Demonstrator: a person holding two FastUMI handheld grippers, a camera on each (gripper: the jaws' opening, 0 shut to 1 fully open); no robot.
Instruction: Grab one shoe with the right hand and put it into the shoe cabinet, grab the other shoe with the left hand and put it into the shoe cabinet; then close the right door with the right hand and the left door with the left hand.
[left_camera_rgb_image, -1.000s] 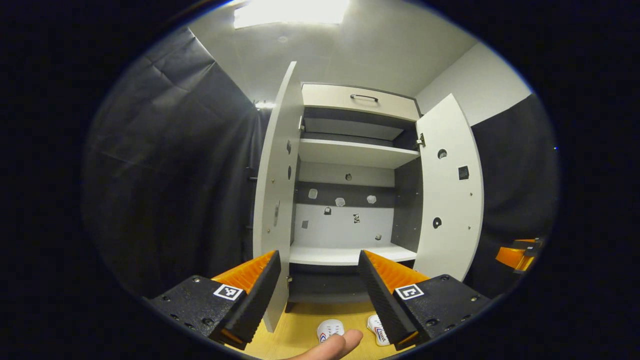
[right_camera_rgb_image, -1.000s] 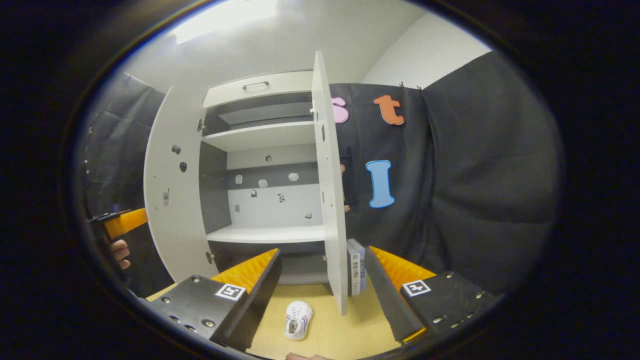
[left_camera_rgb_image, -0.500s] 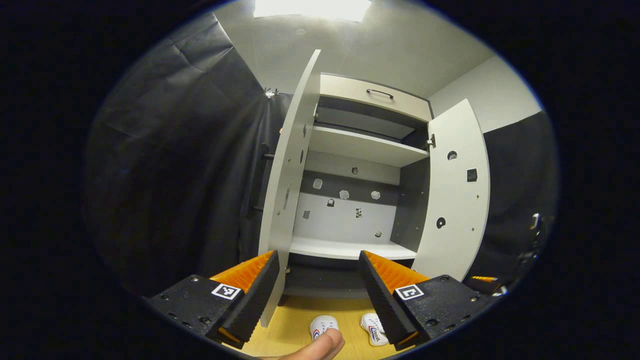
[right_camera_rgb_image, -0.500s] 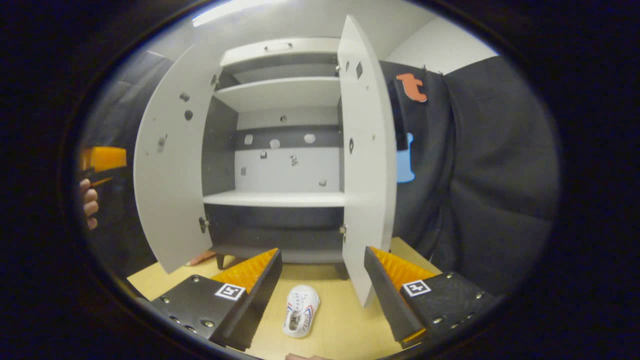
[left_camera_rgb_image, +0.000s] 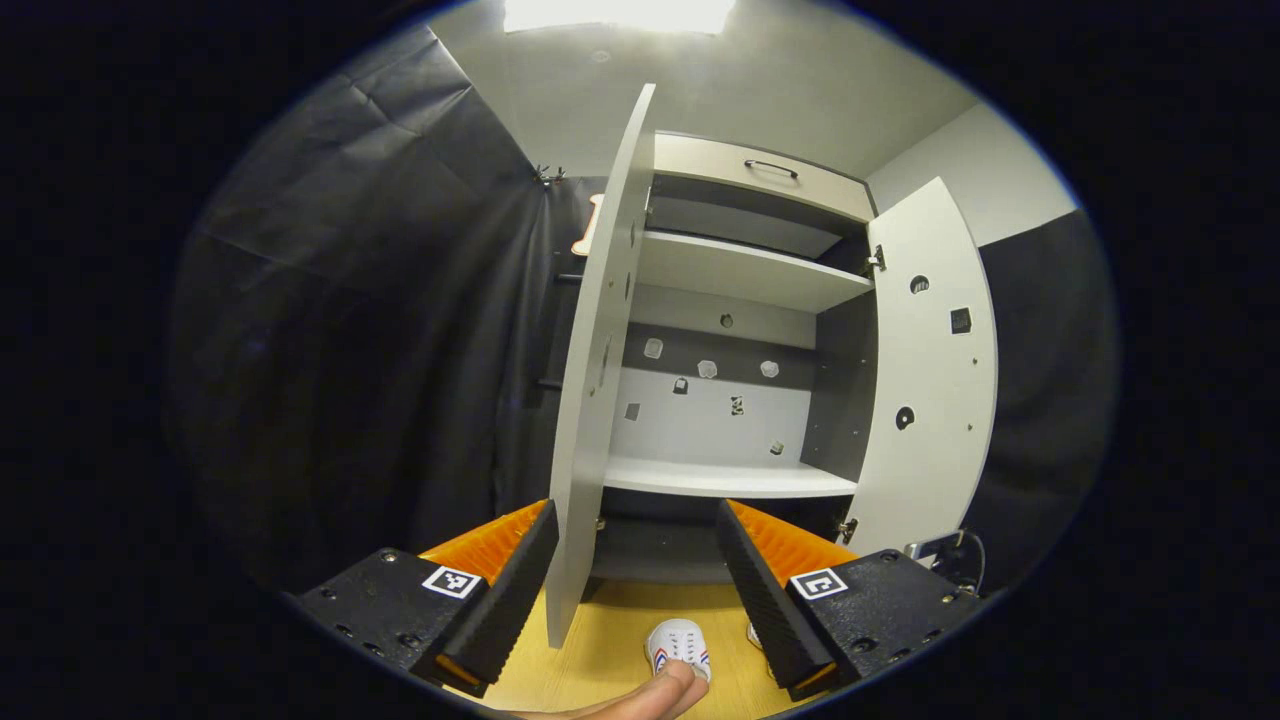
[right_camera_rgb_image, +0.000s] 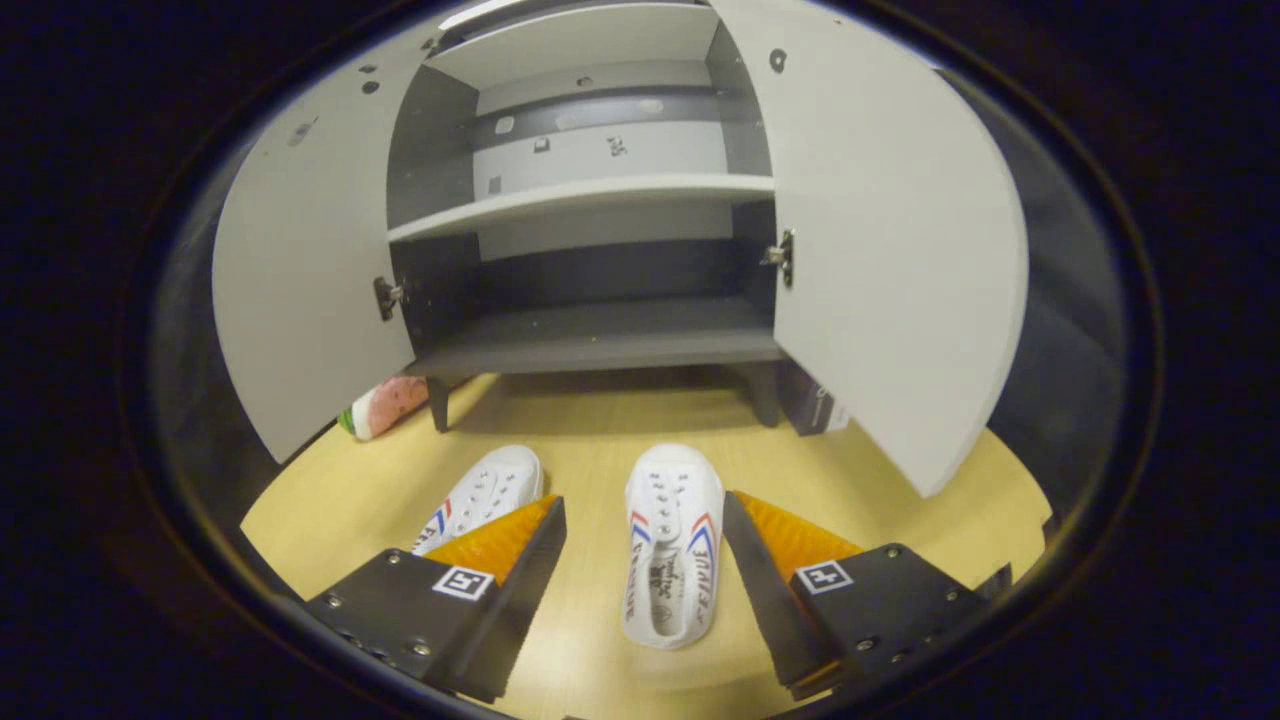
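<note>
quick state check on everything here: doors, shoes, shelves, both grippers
left door: open
right door: open
shoe: on the floor, between the right gripper's fingers, not gripped
other shoe: on the floor beside it
bottom shelf: no shoes on it
right gripper: open
left gripper: open

Two shoes (right_camera_rgb_image: 668, 540) (right_camera_rgb_image: 485, 493) are set side by side on the floor (right_camera_rgb_image: 600, 420) before the shoe cabinet (right_camera_rgb_image: 590, 340). Both doors (right_camera_rgb_image: 300, 260) (right_camera_rgb_image: 890, 250) are swung outward. A box (right_camera_rgb_image: 812, 405) is placed behind the right door.

left gripper view: faces cabinet (left_camera_rgb_image: 740, 300) upward | right gripper view: near, tilted floorward (cabinet shared)
</note>
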